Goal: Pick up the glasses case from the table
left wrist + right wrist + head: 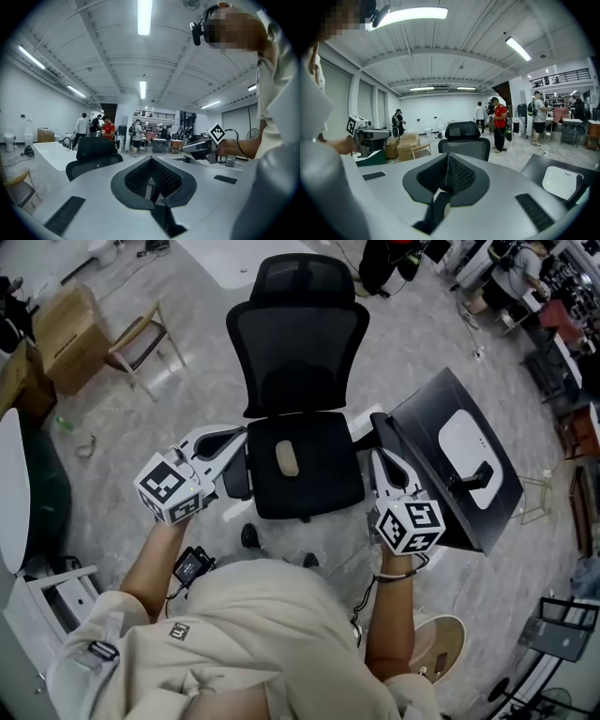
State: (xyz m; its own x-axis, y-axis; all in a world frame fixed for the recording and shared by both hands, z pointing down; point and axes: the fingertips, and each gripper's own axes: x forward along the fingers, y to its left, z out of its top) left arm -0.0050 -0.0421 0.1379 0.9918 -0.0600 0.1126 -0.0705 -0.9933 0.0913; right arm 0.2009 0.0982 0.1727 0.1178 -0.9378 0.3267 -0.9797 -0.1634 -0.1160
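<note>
A small beige oblong thing point(286, 457), shaped like a glasses case, lies on the seat of a black office chair point(298, 381) straight ahead. The dark table point(427, 418) stands to the chair's right and bears a white rounded slab point(466, 446), also visible as a white slab point(562, 182) in the right gripper view, with a black piece beside it. My left gripper point(242, 435) is held level over the seat's left edge, jaws together and empty. Between seat and table is my right gripper point(379, 420), shut with nothing in it. Each gripper faces the other: the right gripper point(206, 149), the left gripper point(370, 138).
A wooden chair point(139, 343) and cardboard boxes point(70, 334) stand at the far left. A white desk edge point(11, 484) lies at my left. Several people point(499, 123) stand farther off in the hall. A metal stand point(562, 634) is at the lower right.
</note>
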